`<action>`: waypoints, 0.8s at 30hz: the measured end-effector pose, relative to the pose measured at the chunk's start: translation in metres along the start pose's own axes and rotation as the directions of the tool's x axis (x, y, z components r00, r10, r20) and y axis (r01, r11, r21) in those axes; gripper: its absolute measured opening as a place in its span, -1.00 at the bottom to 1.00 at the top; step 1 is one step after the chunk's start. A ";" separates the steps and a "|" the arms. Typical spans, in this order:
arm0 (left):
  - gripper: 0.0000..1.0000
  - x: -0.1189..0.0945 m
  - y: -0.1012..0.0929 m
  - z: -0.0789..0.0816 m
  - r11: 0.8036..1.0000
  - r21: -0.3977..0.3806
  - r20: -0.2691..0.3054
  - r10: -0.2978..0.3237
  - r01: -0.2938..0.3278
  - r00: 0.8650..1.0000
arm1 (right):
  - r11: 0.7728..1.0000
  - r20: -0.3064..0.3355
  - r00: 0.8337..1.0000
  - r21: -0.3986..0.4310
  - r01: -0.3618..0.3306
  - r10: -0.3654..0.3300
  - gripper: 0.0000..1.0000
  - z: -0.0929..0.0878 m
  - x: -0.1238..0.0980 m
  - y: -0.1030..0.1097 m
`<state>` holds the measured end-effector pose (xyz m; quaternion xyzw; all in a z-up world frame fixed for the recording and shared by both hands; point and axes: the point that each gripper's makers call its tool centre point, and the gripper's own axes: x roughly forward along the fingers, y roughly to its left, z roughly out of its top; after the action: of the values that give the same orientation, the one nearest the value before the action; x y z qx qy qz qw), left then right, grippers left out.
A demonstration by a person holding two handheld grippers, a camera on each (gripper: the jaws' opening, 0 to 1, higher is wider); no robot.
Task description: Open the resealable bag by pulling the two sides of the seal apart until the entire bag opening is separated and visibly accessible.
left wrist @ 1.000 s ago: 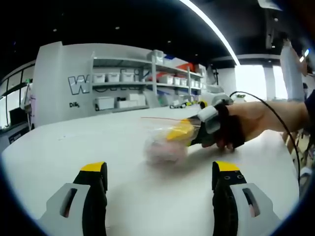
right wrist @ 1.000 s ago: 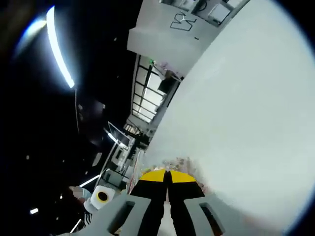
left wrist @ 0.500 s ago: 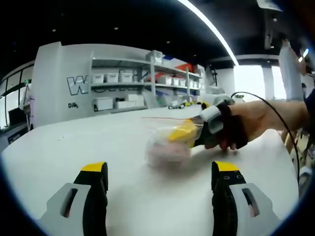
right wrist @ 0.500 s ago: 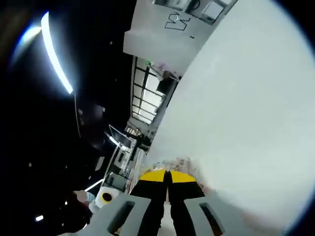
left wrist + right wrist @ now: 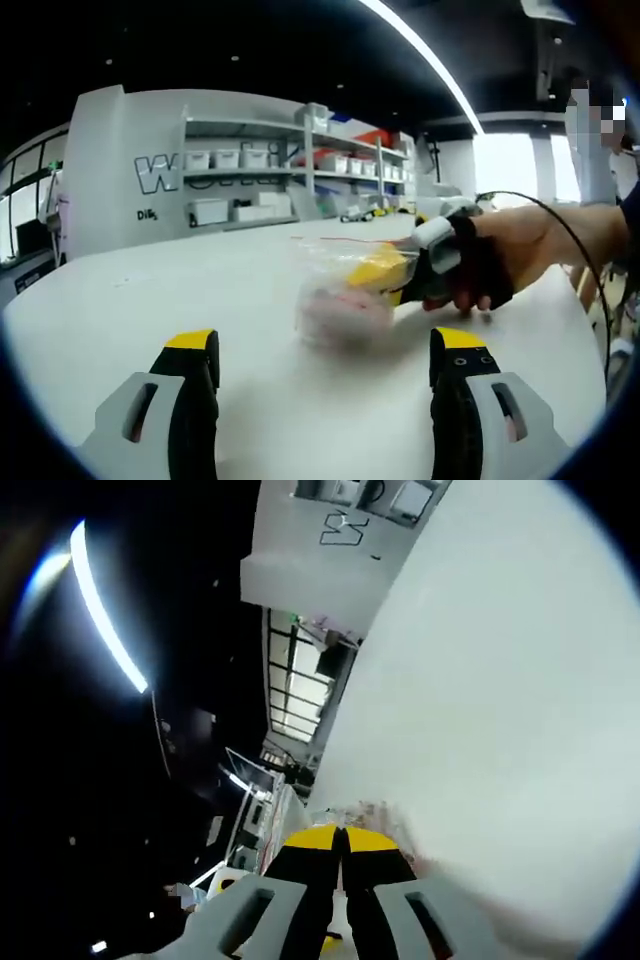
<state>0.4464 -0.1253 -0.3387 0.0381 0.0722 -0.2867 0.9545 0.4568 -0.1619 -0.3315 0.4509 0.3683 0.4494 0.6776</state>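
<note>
Resealable bag (image 5: 340, 295): clear plastic, with pale pinkish contents that are too blurred to identify, lying on the white table (image 5: 150, 290) near the centre of the left gripper view. A thin red seal line is seen along its upper edge at about 12 o'clock of the bag.

Right claw (image 5: 385, 270): seen in the left gripper view entering from 3 o'clock, held by a person's hand (image 5: 500, 255) in a dark fingerless glove, with a black cable (image 5: 570, 250) arching over the wrist. Its yellow-tipped jaws are closed on the bag at the bag's 2 o'clock side. In the right gripper view the same claw (image 5: 338, 832) rises from 6 o'clock with its jaws pressed together, a sliver of clear plastic caught between the tips, and the table spreading away toward 2 o'clock.

Left claw (image 5: 325, 345): jaws spread wide apart, rising from 6 o'clock of the left gripper view, gripping nothing. The bag is placed beyond the tips, toward 12 o'clock, apart from both jaws.

Shelving (image 5: 290, 165): white units with storage boxes, set behind the table at 11 to 12 o'clock.
</note>
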 end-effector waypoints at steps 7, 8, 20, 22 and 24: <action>0.71 0.000 -0.001 0.000 1.000 0.002 0.002 -0.003 0.003 1.000 | 0.999 0.020 1.000 0.053 -0.010 0.009 -1.00 0.001 -0.001 0.000; 0.71 0.000 -0.001 0.000 1.000 0.002 0.001 -0.003 0.003 1.000 | 0.998 0.022 1.000 0.057 -0.010 0.009 -1.00 0.001 -0.002 -0.001; 0.71 0.001 -0.001 0.001 1.000 0.001 0.004 -0.007 0.007 1.000 | 0.990 0.053 0.998 0.134 -0.035 0.028 -1.00 0.005 -0.001 0.003; 0.71 0.001 -0.002 0.001 1.000 0.003 0.003 -0.009 0.009 1.000 | 0.989 0.057 0.998 0.142 -0.036 0.028 -1.00 0.005 -0.001 0.004; 0.71 0.001 -0.002 0.001 1.000 0.003 0.004 -0.009 0.009 1.000 | 0.989 0.056 0.998 0.142 -0.035 0.027 -1.00 0.006 -0.002 0.005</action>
<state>0.4459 -0.1276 -0.3380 0.0384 0.0701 -0.2910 0.9534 0.4600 -0.1643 -0.3245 0.5159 0.3742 0.4199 0.6462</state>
